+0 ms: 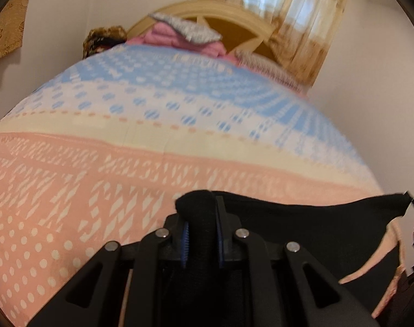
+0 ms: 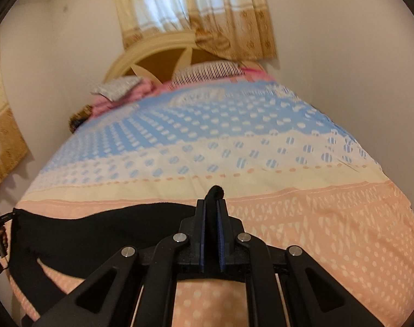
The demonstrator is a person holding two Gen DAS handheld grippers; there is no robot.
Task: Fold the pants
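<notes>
Both grippers, left point(image 1: 201, 234) and right point(image 2: 212, 231), are clamped tight on the black pants point(image 1: 302, 229), stretched over the bed's point(image 1: 152, 150) near edge. Looks like no fold's done yet.

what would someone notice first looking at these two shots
The black pants, stretched in the air between the two grippers low over the near, pink end of the bed. The left gripper and right gripper each pinch a bunch of the cloth. Behind lies the bright bedspread, pink near, blue farther off, with a pile of pink bedding by the headboard.
</notes>
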